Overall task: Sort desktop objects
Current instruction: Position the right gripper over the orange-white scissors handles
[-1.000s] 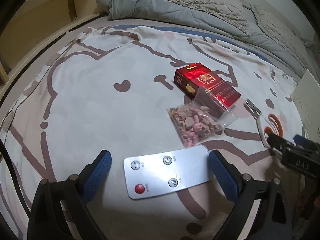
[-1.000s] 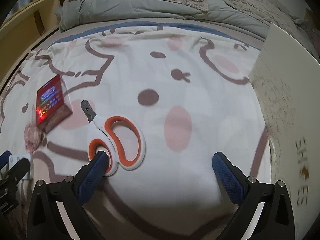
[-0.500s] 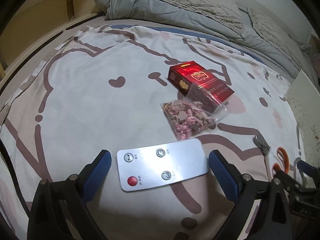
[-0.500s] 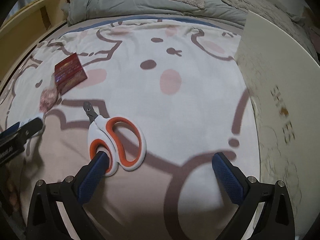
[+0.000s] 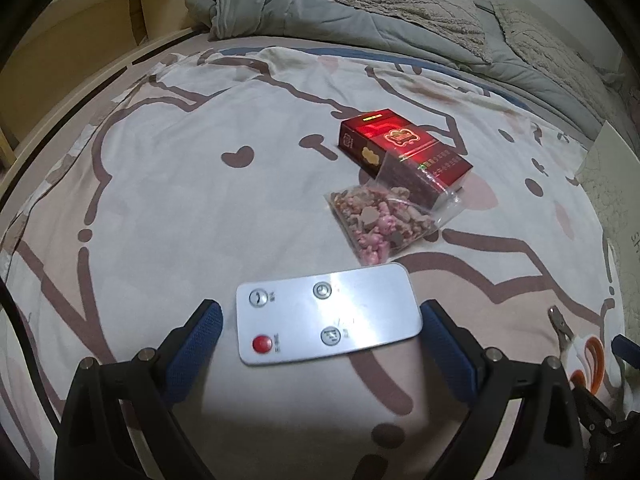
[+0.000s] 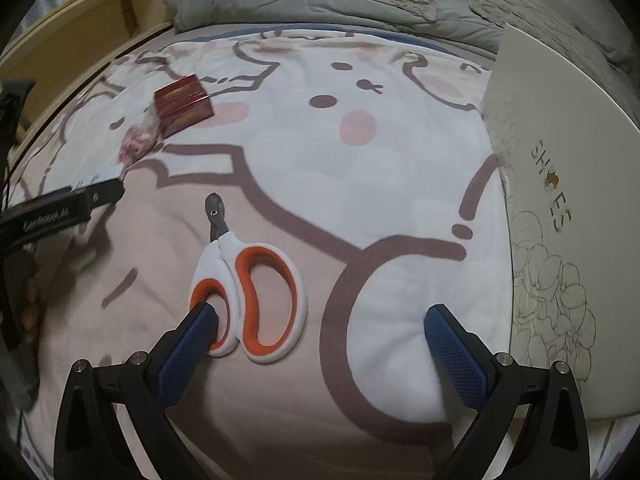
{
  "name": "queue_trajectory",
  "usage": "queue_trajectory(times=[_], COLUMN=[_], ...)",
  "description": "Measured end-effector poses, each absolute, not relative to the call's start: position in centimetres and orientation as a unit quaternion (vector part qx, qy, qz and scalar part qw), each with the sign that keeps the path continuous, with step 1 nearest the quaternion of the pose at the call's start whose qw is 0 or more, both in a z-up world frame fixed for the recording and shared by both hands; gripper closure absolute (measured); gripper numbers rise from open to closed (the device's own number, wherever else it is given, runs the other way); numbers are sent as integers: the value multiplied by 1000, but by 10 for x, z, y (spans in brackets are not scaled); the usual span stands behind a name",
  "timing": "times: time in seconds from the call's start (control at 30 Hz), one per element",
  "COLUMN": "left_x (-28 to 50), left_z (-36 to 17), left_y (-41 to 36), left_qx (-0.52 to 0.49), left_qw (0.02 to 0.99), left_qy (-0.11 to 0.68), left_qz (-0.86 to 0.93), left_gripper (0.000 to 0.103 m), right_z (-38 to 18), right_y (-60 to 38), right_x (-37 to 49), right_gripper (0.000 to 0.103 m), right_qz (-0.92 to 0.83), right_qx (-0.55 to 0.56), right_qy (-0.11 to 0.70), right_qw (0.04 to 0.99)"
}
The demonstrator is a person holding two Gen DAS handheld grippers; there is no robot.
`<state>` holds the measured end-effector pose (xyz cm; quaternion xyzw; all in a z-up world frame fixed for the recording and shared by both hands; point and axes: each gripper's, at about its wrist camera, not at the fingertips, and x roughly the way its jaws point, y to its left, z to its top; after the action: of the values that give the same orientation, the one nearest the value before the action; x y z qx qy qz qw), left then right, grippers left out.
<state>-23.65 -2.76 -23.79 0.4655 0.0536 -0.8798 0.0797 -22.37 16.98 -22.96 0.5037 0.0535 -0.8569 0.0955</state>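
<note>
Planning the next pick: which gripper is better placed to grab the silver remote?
Left. The left gripper is open with the remote lying squarely between its fingers. The right gripper is open over the nail clippers, with the remote far off.

Your left view cuts the shoe box (image 5: 612,184) at its right edge, and the clippers (image 5: 580,344) sit half-hidden. In your right view, the remote (image 6: 106,174) is mostly covered and the bead bag (image 6: 138,142) is blurred.
</note>
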Motion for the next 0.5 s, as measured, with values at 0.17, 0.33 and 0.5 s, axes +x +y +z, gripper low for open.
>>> queue_trajectory(times=[0.17, 0.33, 0.5], left_x=[-229, -219, -210], left_z=[-237, -236, -236], left_y=[-34, -41, -47], left_qx=[465, 464, 462], left_qw=[87, 83, 86], left_qy=[56, 60, 59], left_qz=[-879, -880, -881], left_gripper=[4, 4, 4], right_z=[-228, -220, -213], right_y=[169, 168, 164], right_x=[-215, -210, -199], right_gripper=[0, 0, 0], right_qz=[-856, -849, -850], right_qx=[505, 511, 501], right_qy=[57, 64, 77], right_qw=[98, 122, 142])
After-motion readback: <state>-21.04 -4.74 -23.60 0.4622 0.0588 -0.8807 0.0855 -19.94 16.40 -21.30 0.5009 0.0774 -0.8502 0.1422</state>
